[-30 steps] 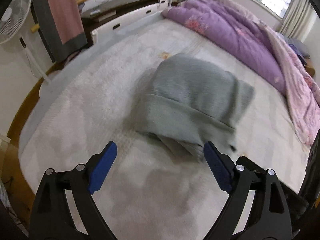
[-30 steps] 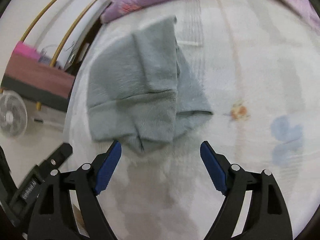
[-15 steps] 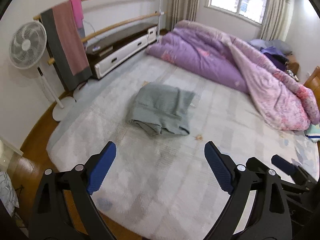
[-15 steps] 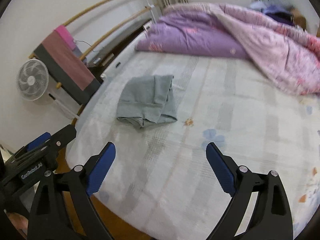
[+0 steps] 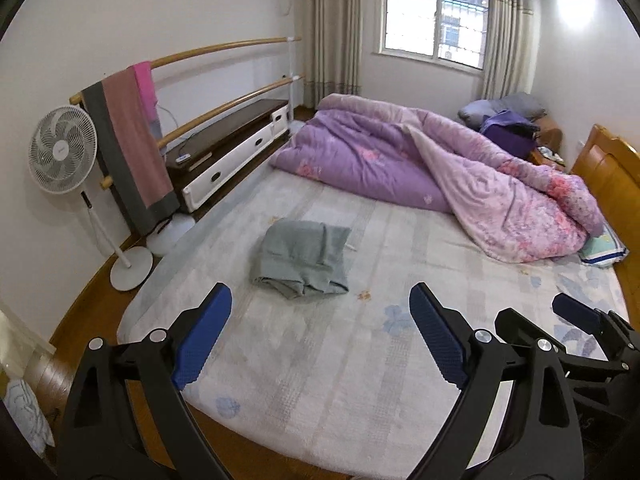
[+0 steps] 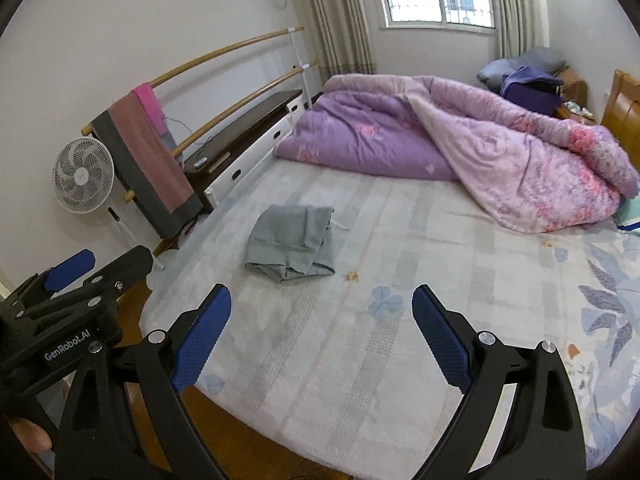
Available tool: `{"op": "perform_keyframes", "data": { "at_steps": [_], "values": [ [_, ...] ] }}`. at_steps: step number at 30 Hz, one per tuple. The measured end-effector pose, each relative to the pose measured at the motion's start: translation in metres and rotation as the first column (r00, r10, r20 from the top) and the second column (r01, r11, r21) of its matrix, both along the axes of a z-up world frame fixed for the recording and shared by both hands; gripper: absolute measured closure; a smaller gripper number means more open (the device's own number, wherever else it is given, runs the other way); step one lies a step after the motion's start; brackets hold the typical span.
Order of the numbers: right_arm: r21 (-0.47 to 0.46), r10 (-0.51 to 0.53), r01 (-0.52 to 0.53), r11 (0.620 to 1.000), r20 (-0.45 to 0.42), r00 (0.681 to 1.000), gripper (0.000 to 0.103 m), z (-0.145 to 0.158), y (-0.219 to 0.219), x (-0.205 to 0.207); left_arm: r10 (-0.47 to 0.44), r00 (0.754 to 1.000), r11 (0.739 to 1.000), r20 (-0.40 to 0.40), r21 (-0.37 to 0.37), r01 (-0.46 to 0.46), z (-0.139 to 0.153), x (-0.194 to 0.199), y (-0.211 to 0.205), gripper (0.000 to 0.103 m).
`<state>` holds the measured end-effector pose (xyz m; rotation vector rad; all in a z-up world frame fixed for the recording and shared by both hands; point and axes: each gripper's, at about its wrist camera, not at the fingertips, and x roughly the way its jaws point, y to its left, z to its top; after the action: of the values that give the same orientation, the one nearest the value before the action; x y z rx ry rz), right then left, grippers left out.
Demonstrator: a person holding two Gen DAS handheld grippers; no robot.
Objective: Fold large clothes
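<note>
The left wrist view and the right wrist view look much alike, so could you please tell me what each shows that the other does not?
Only the left wrist view shows the fan's round base and the right gripper at its right edge. Only the right wrist view shows the left gripper at its left edge, labelled GenRobot.AI. Both share the folded grey garment lying on the bed, the purple quilt, the window, and open jaws holding nothing.

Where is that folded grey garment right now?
The grey garment lies on the bed, left of centre in both views, near the edge facing the fan, well short of the purple quilt.
</note>
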<state>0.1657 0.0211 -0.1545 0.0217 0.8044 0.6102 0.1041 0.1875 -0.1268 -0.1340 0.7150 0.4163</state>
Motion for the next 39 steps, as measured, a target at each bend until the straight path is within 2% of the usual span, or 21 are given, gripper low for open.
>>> {"op": "perform_keyframes", "data": {
  "at_steps": [4,12,17,22,30,39],
  "values": [
    [0.002,-0.044,0.044,0.999,0.021,0.999,0.014,0.024,-0.006,-0.023,-0.042,0.999,0.998,0.006,0.041,0.042,0.023,-0.016,-0.009,0.012],
    [0.007,-0.106,0.105,0.994,0.065,0.992,0.014,0.068,-0.023,-0.065,-0.106,0.994,0.992,0.036,0.075,0.103,0.066,-0.047,-0.020,0.012],
    [0.025,-0.150,0.148,0.989,0.079,0.986,0.014,0.091,-0.035,-0.084,-0.160,0.984,0.984,0.083,0.087,0.153,0.092,-0.060,-0.029,0.012],
    [0.033,-0.171,0.169,0.985,0.120,0.978,0.014,0.114,-0.044,-0.096,-0.177,0.977,0.982,0.117,0.086,0.168,0.111,-0.068,-0.036,0.012],
    [0.038,-0.183,0.179,0.983,0.141,0.973,0.014,0.129,-0.054,-0.102,-0.176,0.974,0.983,0.141,0.079,0.166,0.126,-0.074,-0.039,0.012],
    [0.036,-0.181,0.177,0.984,0.147,0.972,0.014,0.129,-0.059,-0.099,-0.176,0.974,0.983,0.142,0.084,0.165,0.127,-0.075,-0.042,0.012]
  ]
}}
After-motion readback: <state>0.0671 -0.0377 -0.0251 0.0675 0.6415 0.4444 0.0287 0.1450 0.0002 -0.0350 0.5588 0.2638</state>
